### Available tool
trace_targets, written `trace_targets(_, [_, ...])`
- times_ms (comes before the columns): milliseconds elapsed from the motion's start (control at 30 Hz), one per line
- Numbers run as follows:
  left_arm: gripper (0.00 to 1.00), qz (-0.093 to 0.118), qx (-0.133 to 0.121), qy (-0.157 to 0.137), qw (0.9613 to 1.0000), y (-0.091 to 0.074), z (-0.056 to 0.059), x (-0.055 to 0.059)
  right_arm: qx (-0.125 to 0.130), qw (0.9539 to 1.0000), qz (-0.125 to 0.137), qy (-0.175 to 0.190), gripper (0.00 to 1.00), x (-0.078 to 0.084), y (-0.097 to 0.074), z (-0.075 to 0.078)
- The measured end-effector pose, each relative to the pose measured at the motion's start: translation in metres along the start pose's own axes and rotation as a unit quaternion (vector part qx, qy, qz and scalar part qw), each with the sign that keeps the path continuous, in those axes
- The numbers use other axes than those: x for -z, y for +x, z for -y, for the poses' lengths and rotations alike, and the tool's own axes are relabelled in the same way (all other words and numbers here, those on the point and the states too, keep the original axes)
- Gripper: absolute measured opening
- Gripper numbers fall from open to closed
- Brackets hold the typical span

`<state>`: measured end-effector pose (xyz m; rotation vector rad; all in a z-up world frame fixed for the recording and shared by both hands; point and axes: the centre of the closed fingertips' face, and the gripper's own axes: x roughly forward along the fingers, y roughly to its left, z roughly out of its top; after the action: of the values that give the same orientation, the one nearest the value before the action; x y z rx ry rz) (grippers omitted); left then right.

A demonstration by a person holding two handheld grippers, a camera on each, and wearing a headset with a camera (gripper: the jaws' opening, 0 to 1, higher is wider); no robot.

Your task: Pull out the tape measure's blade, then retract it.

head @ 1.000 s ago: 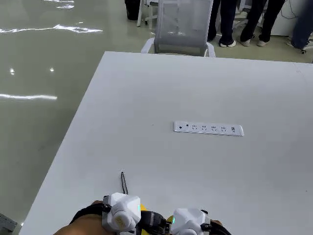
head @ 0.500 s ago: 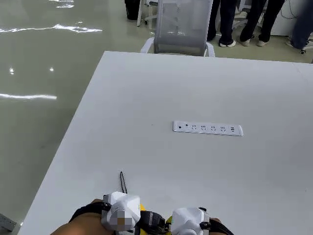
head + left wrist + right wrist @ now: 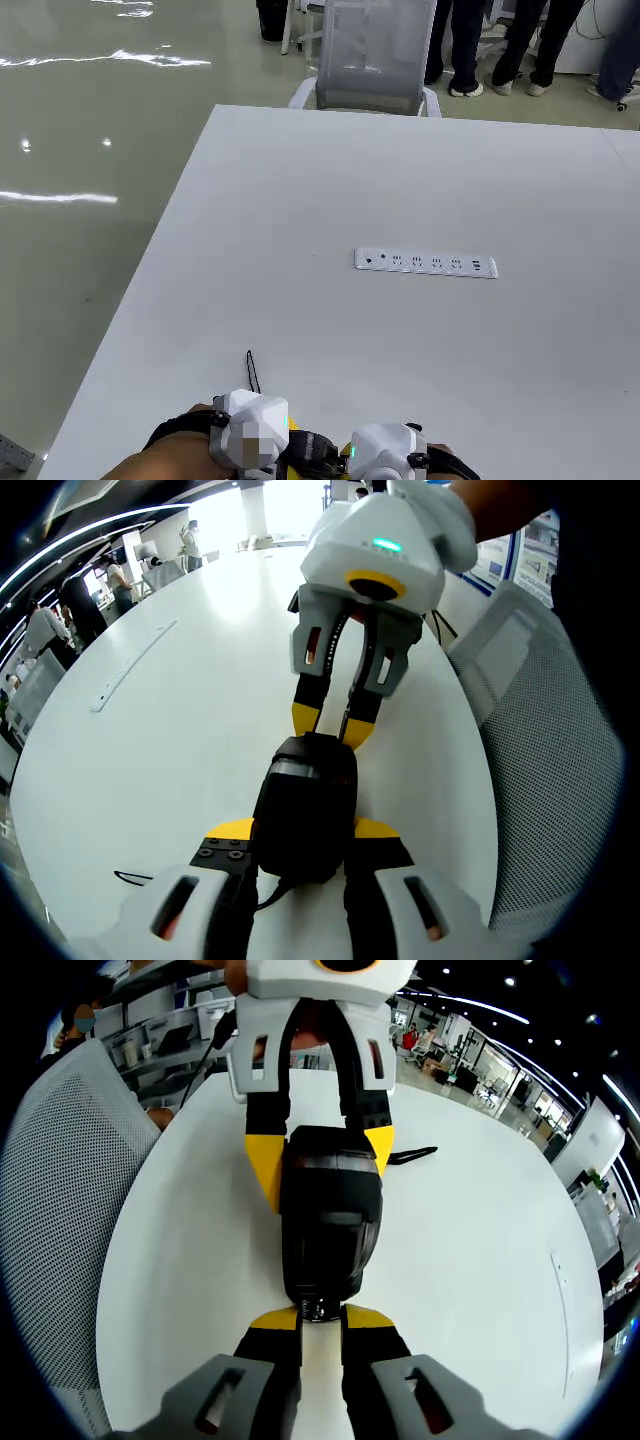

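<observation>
Left gripper [image 3: 304,830] jaws clamp the tape measure [image 3: 305,795] — right gripper [image 3: 320,1317] jaws pinch its tip.

The tape measure [image 3: 305,800] has a compact black case with rounded corners and a glossy upper face. It is positioned at the near edge of the white surface [image 3: 400,180], long axis in line with the two grippers, which face each other. The left gripper [image 3: 305,828] clamps the rear of the case, one yellow-tipped jaw against each side. At the opposite end, the blade end [image 3: 318,1310] sits at the case mouth, with the right gripper [image 3: 320,1317] closed in on it from both sides. No length of extended blade can be made out. A thin black wrist strap [image 3: 410,1154] trails from the case and lies loose on the surface.
</observation>
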<state>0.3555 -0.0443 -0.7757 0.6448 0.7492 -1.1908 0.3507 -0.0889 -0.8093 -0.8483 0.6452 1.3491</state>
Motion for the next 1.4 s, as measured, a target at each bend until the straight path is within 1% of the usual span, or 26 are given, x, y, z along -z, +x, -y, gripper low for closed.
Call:
trace_targets(500, [0.28,-0.001,0.003,-0.001,1.0000,0.001,0.000,0.001,-0.013,0.9999,-0.001,-0.010,0.12,0.002,-0.001,0.001])
trace_targets(633, [0.28,-0.004,0.003,0.000,1.0000,0.001,0.000,0.001,-0.017,0.9998,-0.002,-0.009,0.12,0.006,-0.004,0.001])
trace_targets(1067, [0.29,-0.001,0.003,-0.007,1.0000,0.001,0.000,0.001,-0.017,0.9998,0.000,-0.004,0.12,0.012,-0.011,0.001])
trace_targets(1400, [0.29,-0.002,0.003,-0.003,1.0000,0.002,0.000,0.001,-0.016,0.9999,0.002,0.001,0.12,0.015,-0.014,0.001])
